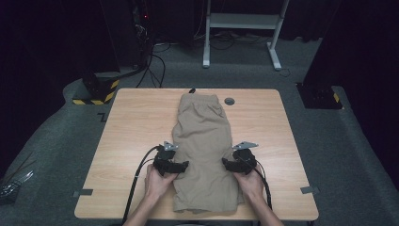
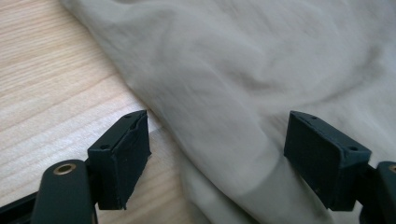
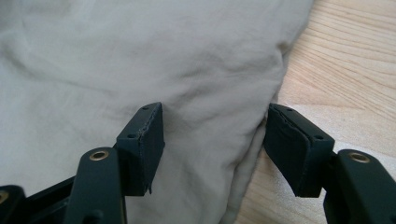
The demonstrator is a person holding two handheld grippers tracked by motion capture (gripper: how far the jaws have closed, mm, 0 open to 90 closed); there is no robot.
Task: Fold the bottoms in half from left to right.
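On table (image 1: 136, 117), flat khaki shorts (image 1: 202, 141)

Dark room, grey carpet (image 1: 56, 141), white desk frame (image 1: 242, 28) behind.

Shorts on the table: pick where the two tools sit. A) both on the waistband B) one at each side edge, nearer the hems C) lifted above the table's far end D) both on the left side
B: the left tool and right tool flank the shorts, one at each side edge, jaws open.
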